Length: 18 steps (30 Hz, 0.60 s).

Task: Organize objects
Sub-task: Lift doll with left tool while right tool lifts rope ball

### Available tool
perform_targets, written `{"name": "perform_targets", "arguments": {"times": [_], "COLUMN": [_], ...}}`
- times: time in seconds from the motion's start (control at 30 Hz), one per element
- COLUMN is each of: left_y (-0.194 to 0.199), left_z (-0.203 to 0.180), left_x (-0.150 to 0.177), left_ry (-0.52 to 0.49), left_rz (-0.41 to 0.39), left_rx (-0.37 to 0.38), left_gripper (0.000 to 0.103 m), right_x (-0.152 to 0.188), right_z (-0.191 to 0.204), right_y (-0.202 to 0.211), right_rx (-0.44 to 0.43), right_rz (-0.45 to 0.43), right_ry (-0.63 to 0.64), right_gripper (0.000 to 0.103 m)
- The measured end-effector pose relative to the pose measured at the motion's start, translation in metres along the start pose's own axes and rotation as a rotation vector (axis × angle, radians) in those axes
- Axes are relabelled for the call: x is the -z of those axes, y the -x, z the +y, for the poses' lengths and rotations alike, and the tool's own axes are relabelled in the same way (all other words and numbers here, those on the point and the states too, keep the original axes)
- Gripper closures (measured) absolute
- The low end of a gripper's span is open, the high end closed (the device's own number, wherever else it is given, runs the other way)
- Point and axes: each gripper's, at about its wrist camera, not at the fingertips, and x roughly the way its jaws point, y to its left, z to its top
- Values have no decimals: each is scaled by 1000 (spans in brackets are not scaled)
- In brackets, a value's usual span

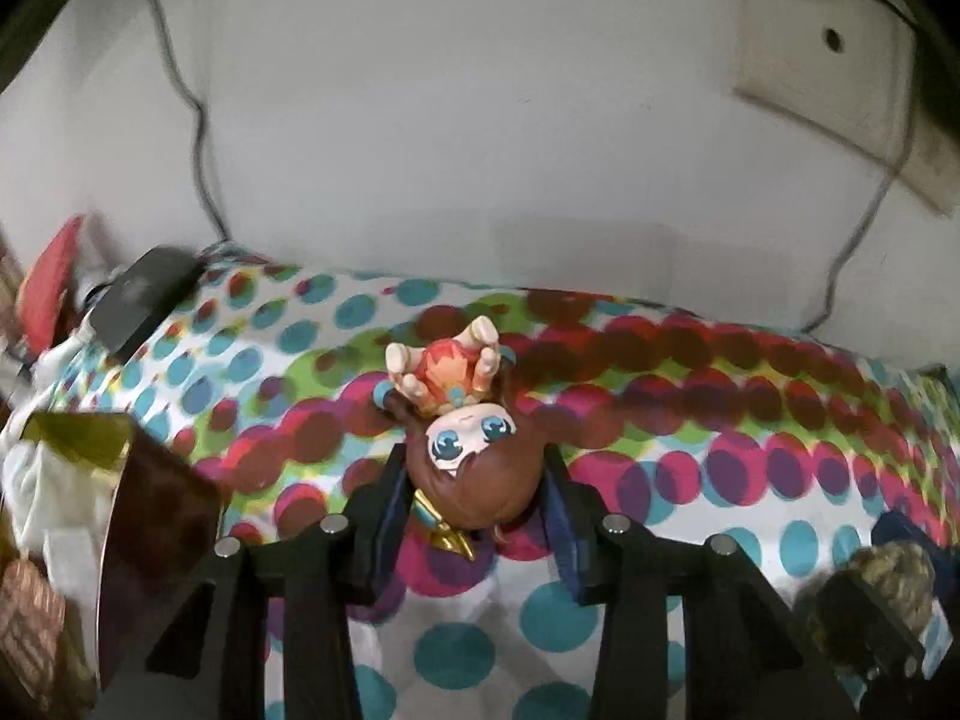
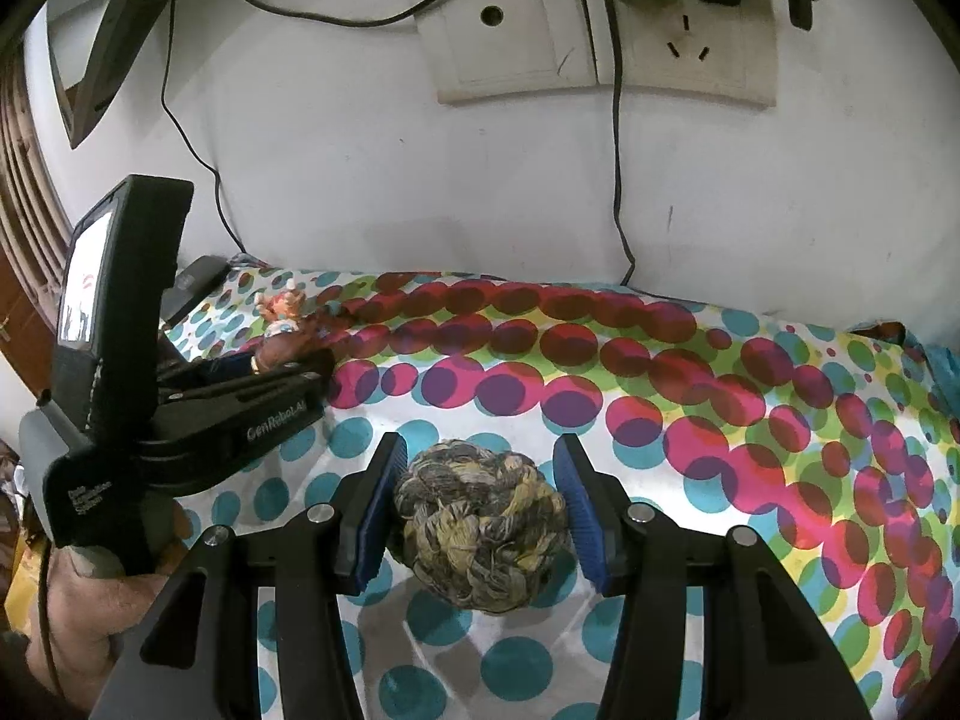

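Nearest the right wrist lens, a ball of woven rope [image 2: 483, 525] in grey, yellow and dark strands was seen resting on the dotted cloth [image 2: 690, 420] between the blue pads of the right gripper [image 2: 480, 501]. One pad [image 2: 378, 510] was touching the ball's side; whether the other pad pressed on it could not be told, so a firm grip could not be confirmed.

Between the fingers of the left gripper [image 1: 477, 483] a small figurine [image 1: 459, 420] was found, with a large brown-haired head, a pale face with big blue eyes, an orange-red body and bare cream limbs. A gold and teal ornament was visible at the crown of the head. It was laid on its back on the cloth, its long axis running away from the lens: head toward the gripper, feet toward the white wall [image 1: 480, 120]. The head was flanked closely by both fingers, and contact appeared to be made on each side.

Seen from the right wrist, the figurine lay at the cloth's far left, well apart from the ball.
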Motion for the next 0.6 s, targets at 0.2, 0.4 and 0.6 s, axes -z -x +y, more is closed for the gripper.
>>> {"name": "perform_targets", "arguments": {"times": [0.2,0.4,0.6], "left_y": [3,16,39], "left_z": [1,-5,-9], "left_x": [4,13,23], "left_ry": [7,4,1], "left_rz": [-2,0,-10], "left_rx": [14,23,27], "left_gripper": [61,61,61], "right_x": [1,1,-1], "right_z": [-2,-1,-11], "right_y": [5,6,7], "right_rx": [-2,11,14], "right_rz": [5,2,7], "right_ry": [-3,15,6], "right_gripper": [54,55,55]}}
